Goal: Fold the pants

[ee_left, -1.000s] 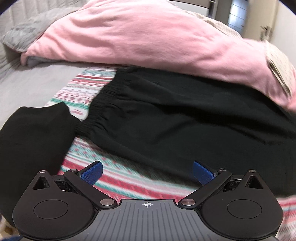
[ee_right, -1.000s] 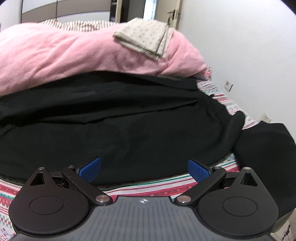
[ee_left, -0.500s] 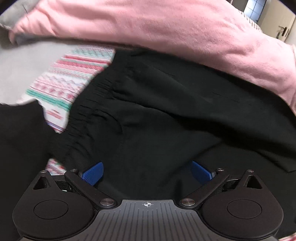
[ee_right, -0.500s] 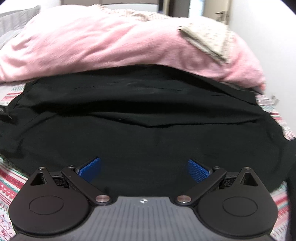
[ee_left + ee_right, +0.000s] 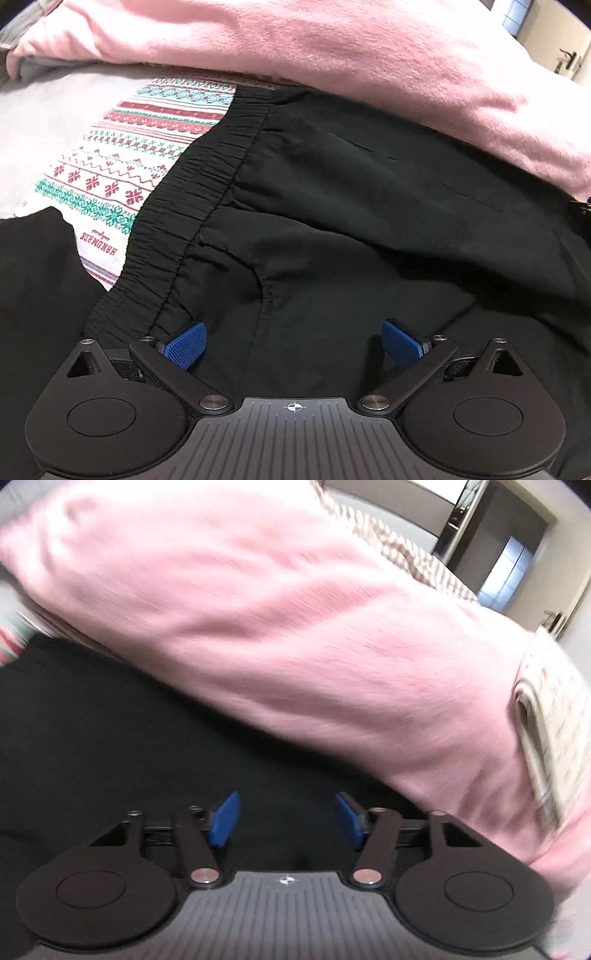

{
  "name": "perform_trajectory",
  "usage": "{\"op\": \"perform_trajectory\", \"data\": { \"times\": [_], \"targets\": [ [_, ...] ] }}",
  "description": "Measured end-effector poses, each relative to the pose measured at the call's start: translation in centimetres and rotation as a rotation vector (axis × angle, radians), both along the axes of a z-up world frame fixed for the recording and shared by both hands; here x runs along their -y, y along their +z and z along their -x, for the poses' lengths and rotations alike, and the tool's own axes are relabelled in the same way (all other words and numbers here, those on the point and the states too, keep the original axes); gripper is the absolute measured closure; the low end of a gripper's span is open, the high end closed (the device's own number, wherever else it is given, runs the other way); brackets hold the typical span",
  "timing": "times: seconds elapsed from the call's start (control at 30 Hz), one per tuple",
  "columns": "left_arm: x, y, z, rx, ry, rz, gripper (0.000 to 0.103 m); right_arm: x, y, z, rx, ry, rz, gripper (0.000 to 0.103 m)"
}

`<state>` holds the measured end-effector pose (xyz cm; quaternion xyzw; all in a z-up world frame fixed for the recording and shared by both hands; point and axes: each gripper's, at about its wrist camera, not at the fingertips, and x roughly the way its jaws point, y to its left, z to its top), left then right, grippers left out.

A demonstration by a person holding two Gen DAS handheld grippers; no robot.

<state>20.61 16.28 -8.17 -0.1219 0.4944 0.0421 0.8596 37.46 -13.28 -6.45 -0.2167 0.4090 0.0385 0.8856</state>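
Waistband [image 5: 192,206] edge beside wide-open left claw [image 5: 293,341]; right claw [image 5: 284,821] closing over pants [image 5: 110,738], ungripped.

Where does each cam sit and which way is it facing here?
Left wrist: on the left gripper, angled down along its wide-open fingers at the black pants, elastic waistband and patterned cloth; only the gripper shows.
Right wrist: on the right gripper, angled down over the pants, blurred; its jaws are closing, pads not yet pressing fabric.
Shared: the pants and the pink blanket behind them.
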Motion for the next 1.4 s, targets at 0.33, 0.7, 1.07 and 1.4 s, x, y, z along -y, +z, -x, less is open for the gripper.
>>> {"op": "perform_trajectory", "data": {
  "times": [0.33, 0.7, 1.07, 1.4],
  "targets": [
    [0.4, -0.6, -1.1, -0.016, -0.006, -0.026, 0.002, 4.0, -5.0, -9.3, -0.156, 0.057, 0.187, 0.088],
    [0.6, -0.7, -1.1, -0.008, -0.005, -0.057, 0.002, 6.4, 0.2, 1.2, -0.141, 0.251, 0.130, 0.103],
    [-3.6, 2.1, 1.3, 0.137, 0.096, 0.335, 0.001, 1.3, 3.7, 22.0, -0.016, 0.267, 0.136, 0.103],
    [-3.5, 4.2, 0.6, 0.262, 0.077, 0.392, 0.001, 0.4, -0.4, 28.6, -0.135, 0.221, 0.140, 0.103]
  ]
}}
